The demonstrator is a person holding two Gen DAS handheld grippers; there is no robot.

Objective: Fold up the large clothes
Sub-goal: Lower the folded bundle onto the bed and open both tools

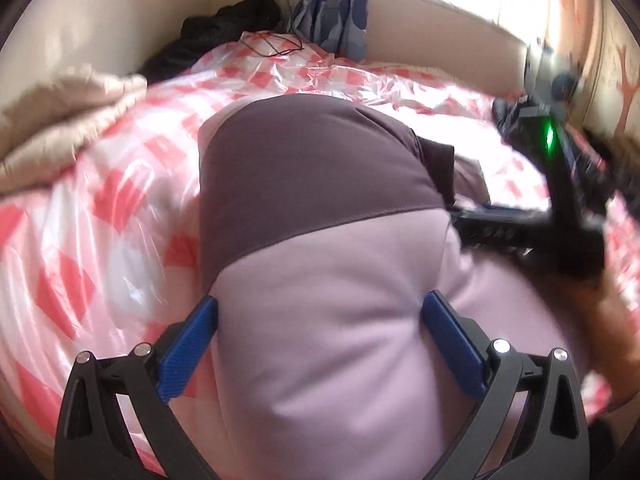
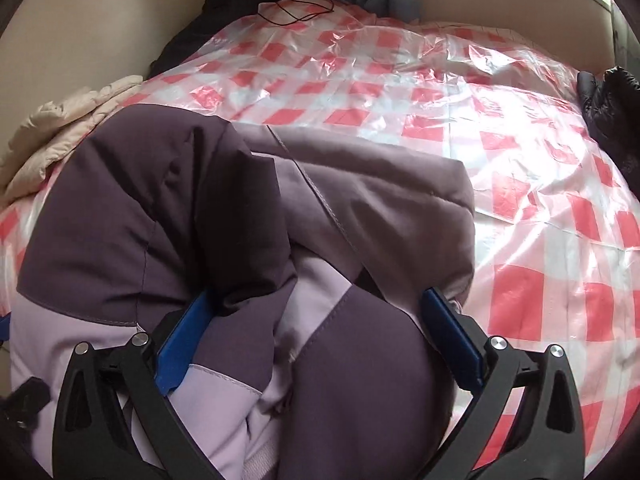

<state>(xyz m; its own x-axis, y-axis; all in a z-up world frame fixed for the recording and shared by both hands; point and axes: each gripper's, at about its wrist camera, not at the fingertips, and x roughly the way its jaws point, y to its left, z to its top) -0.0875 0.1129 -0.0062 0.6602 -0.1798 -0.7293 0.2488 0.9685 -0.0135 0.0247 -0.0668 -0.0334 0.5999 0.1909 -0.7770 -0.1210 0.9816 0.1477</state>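
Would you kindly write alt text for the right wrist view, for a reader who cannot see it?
A two-tone purple padded jacket lies bunched on a red-and-white checked plastic sheet, with the right gripper low over it, jaws open around a fold. A beige quilted garment lies at the sheet's left edge, a black one at its right.

The jacket (image 2: 248, 240) lies on the bed (image 2: 520, 208), toward its 7 o'clock side in the right wrist view. A quilt (image 2: 60, 128) sits at 10 o'clock beside it. A cable (image 2: 296, 14) rests at 12 o'clock. A dark garment (image 2: 612, 108) lies at 2 o'clock, well apart from the jacket.
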